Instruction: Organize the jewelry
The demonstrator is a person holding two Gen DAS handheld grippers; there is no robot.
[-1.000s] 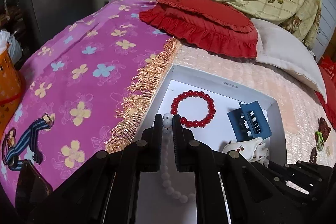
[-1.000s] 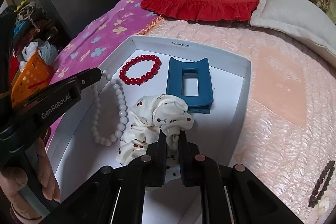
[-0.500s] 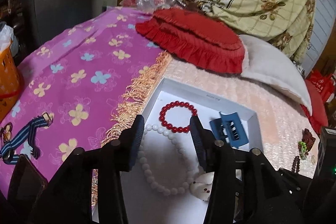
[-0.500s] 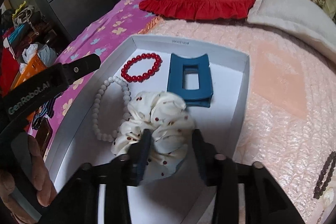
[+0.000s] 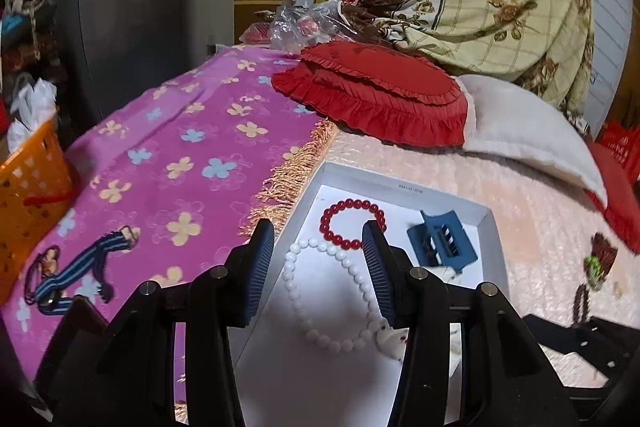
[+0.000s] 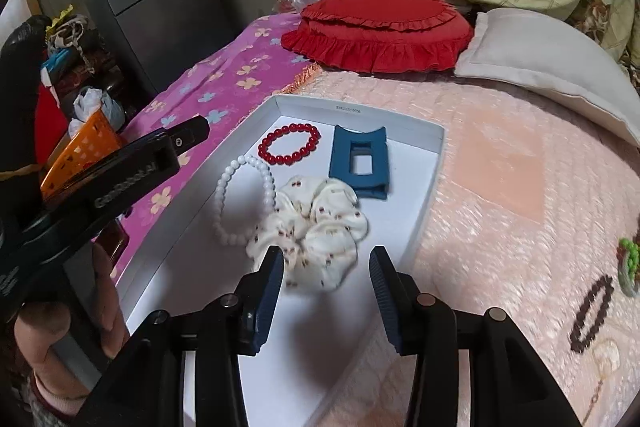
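Note:
A white tray (image 5: 400,187) (image 6: 352,111) sits on the pink bedspread. In it lie a red bead bracelet (image 5: 352,203) (image 6: 288,159), a white bead bracelet (image 5: 298,307) (image 6: 219,195), a blue hair claw (image 5: 442,243) (image 6: 340,163) and a cream dotted scrunchie (image 6: 320,227) (image 5: 390,339). My left gripper (image 5: 318,231) hangs open above the white bracelet, holding nothing. My right gripper (image 6: 327,255) stands open just above the scrunchie, clear of it. In the left wrist view the scrunchie is mostly hidden behind a finger.
A dark bead clip (image 6: 592,315) and a green piece (image 6: 628,259) lie on the bedspread right of the tray. A striped blue item (image 5: 76,271) lies on the purple blanket. A red cushion (image 5: 372,95) and a white pillow (image 6: 560,67) lie behind. An orange basket (image 5: 28,187) stands left.
Both grippers opened and rose back from the tray. The left let go of the white bead bracelet, and the right let go of the scrunchie; both now lie in the tray.

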